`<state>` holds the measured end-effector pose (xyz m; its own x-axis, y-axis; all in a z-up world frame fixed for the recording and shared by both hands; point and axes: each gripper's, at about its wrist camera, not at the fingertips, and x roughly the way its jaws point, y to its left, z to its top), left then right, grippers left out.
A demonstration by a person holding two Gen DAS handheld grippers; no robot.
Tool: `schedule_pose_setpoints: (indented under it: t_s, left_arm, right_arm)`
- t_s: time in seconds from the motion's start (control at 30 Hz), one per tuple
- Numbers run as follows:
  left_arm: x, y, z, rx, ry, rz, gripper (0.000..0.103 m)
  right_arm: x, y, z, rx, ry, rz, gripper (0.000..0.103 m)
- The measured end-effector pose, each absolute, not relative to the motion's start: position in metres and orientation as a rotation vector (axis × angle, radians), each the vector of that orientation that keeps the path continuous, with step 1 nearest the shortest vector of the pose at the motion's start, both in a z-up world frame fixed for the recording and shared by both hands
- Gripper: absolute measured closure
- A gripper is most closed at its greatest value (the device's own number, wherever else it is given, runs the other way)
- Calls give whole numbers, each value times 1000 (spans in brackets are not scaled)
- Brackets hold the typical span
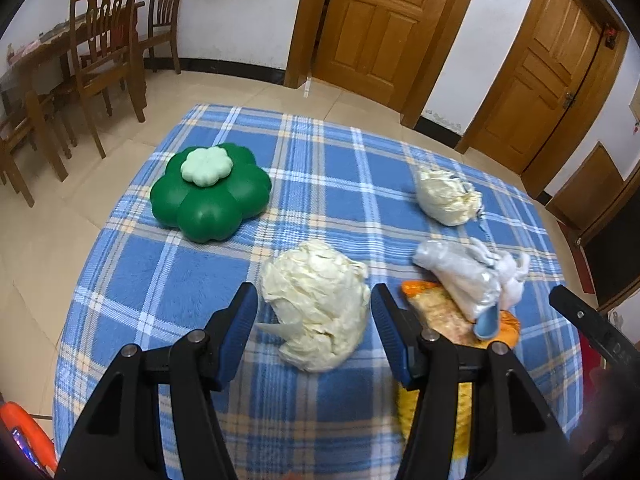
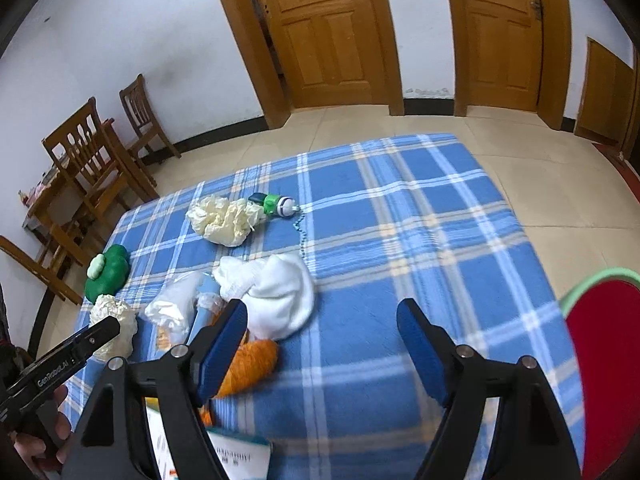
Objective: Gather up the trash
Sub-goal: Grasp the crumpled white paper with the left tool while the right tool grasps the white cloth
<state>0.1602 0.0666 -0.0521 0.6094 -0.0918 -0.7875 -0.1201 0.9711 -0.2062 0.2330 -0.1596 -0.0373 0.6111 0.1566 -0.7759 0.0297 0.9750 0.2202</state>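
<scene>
We are looking down on a blue checked blanket (image 1: 328,184) spread over the table. On it a green flower-shaped box (image 1: 210,196) is sitting well apart from the trash. Our left gripper (image 1: 314,312) is pointing steeply down, its jaws standing open on either side of a big crumpled yellowish wad (image 1: 320,304) without pressing it. Our right gripper (image 2: 322,320) is hanging wide over bare blanket, gripping nothing; a white cloth (image 2: 276,296) is lying just beside its left finger. A smaller wad (image 2: 224,220) is lying further off. A black bar (image 2: 66,356) reading "GenRobot.AI" is showing at the left edge. The printed paper (image 2: 240,452) below is too blurred to read.
</scene>
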Motion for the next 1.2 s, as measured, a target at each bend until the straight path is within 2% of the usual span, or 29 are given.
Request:
schedule_pose_setpoints:
  t_s: [0.2,0.3,0.47,0.57,0.63,0.7,0.73,0.8,1.2]
  left_arm:
    - [165,69,-60,-268,922,-10,43]
    - [167,66,-64,-271,929,-24,43]
    - [170,64,-71,-288,945,-30,44]
    - [171,64,-71,-294,939,-32,44]
    - [171,63,-72,-305,939,-48,49]
    - [170,63,-72,-316,933,-63,55]
    - [170,63,-72,-322,932,-71,60]
    - [168,61,-71,-323,928,-82,62]
    - [147,48,-45,-315,874,-131,63]
  right_arm:
    - [248,-150,-50,206,931,96,24]
    - [252,-148,-56,214,945,113,28]
    - [254,-144,-59,224,945,151,42]
    - [254,-143,-61,239,946,181,56]
    - [253,-142,-61,253,939,203,69]
    - [251,-140,-60,257,924,222,77]
    - [249,-139,-59,252,915,227,82]
    - [245,-139,-54,239,893,223,85]
    - [208,-164,-16,262,795,177,87]
